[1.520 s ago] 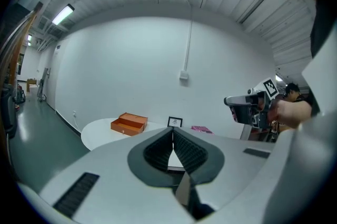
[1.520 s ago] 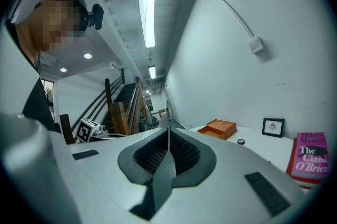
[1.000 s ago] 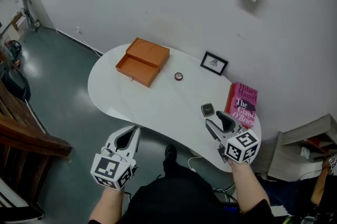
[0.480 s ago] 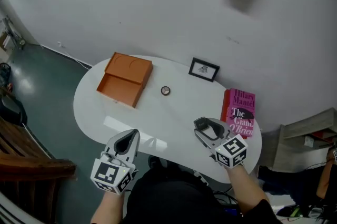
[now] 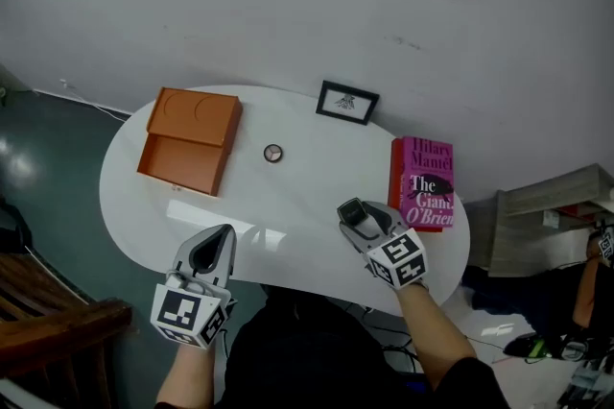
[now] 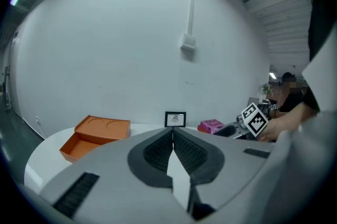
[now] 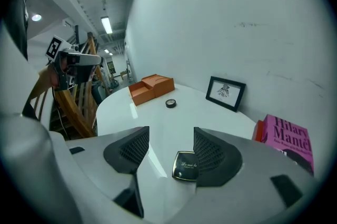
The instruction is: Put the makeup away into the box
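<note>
Right tongs (image 7: 169, 139) lower, wider, astride square black compact (image 7: 186, 166)

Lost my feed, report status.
Left tool shut, empty. Right tool jaws just been opening, black compact between them, ungripped. Orange box open; small round tin lies near it.

Left tongs (image 5: 226, 230) and right tongs (image 5: 351, 209): same build, light grey plastic shells, jaws tapering to a point, inner faces lined with dark grey ribbed pads (image 7: 211, 153). Small dark rectangular slots (image 6: 77, 192) on the shell tops. Each has a white cube with black square markers: left cube (image 5: 192, 313), right cube (image 5: 397, 259). Person wears a black top (image 5: 317, 349).
</note>
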Available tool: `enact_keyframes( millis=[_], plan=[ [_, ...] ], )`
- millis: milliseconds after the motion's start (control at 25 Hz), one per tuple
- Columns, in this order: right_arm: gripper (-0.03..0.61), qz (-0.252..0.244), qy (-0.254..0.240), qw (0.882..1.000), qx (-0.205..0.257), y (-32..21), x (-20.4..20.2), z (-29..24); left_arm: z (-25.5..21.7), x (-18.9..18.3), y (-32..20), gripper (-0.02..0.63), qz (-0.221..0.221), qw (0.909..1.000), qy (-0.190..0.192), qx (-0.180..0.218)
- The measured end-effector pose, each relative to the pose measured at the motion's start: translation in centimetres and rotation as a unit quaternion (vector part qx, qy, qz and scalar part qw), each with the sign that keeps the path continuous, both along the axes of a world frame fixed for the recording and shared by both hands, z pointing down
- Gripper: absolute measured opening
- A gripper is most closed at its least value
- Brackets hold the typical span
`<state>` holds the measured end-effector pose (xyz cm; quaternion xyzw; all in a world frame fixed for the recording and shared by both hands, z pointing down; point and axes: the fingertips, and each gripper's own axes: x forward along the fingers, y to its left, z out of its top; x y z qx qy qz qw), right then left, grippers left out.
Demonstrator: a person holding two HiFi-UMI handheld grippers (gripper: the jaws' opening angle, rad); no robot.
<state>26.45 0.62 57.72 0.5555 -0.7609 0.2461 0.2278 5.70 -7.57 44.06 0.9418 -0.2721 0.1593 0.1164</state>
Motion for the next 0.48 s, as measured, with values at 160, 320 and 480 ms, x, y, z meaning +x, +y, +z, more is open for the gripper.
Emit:
enact_keyframes(
  millis=[160, 320, 480],
  plan=[
    [0.247, 0.021, 0.003, 0.999, -0.03, 0.0, 1.2, 3.2, 1.8, 1.1, 0.0, 0.012, 0.011, 0.9996, -0.007, -0.024],
    [0.261, 0.052, -0.012, 0.997, -0.062, 0.2, 2.0, 5.9, 3.1, 2.2, 0.2, 0.014, 0.024, 0.9987, -0.007, -0.045],
    [0.273, 0.068, 0.008, 0.993, -0.096, -0.1, 2.3, 8.0, 3.7, 2.7, -0.1, 0.014, 0.035, 0.9983, -0.014, -0.044]
  ],
)
